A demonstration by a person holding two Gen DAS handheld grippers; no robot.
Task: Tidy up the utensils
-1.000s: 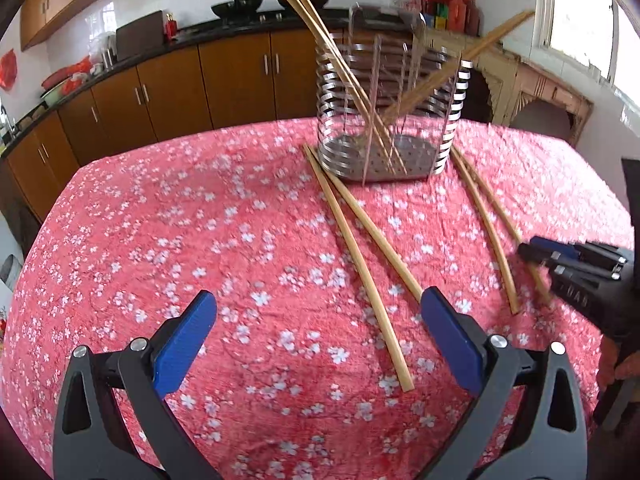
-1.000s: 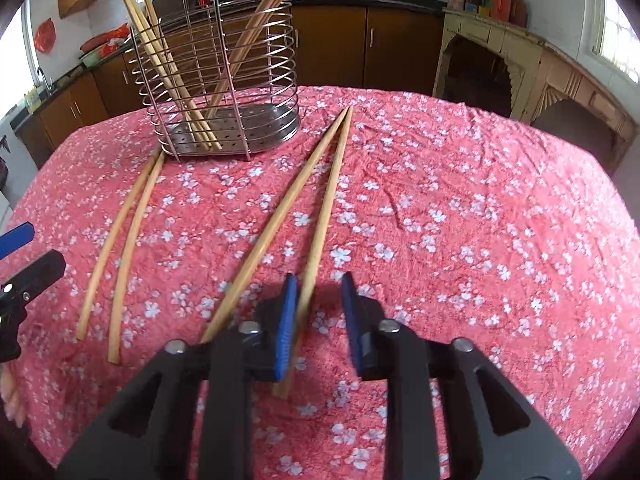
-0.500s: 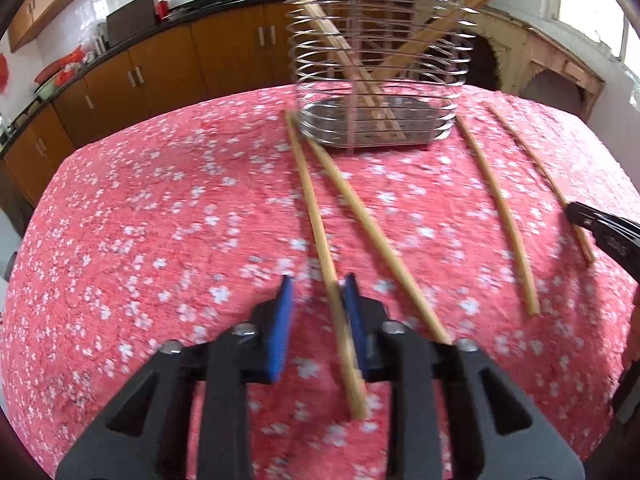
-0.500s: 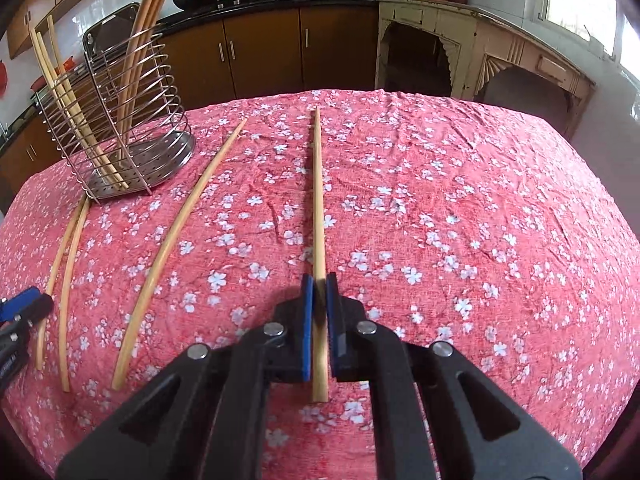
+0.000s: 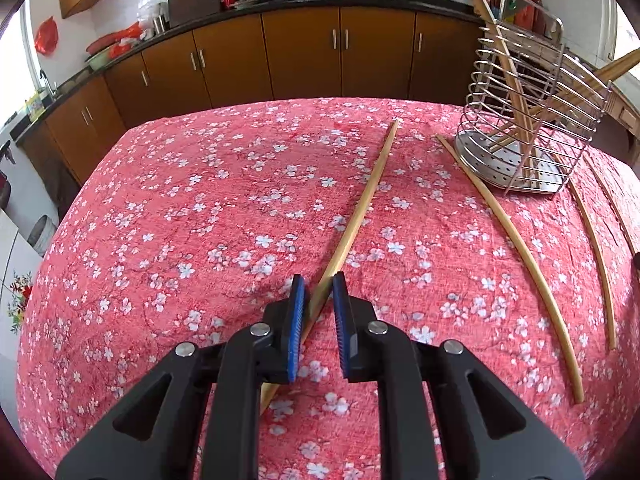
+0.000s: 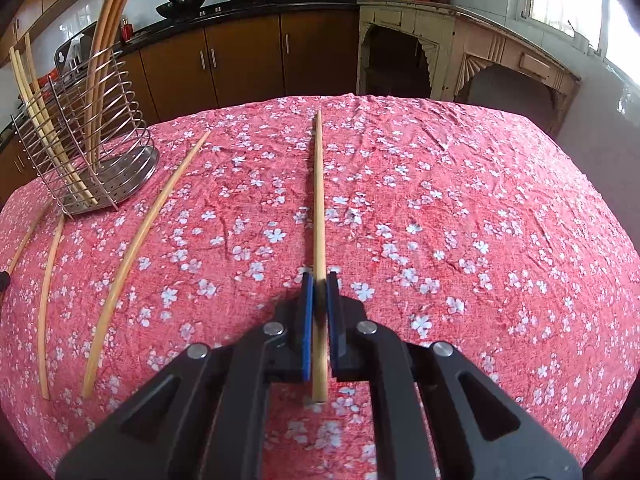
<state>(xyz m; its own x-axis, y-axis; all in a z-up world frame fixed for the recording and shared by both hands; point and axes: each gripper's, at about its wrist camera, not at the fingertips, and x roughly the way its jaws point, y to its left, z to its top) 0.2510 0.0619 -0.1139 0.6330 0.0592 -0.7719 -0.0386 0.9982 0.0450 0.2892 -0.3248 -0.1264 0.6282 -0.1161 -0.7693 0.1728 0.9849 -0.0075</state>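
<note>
Jaws of the left gripper [image 5: 319, 292], wide apart a second ago, are closing on one long pale wooden chopstick [image 5: 362, 206], which now sits skewed between the blue pads. Right gripper [image 6: 319, 286] has clamped another pale chopstick [image 6: 318, 208] and swung it clear of its neighbour. Both sticks seem ready to lift toward the round steel wire utensil holder [image 5: 524, 120] on the red floral tablecloth [image 5: 200, 220].
</note>
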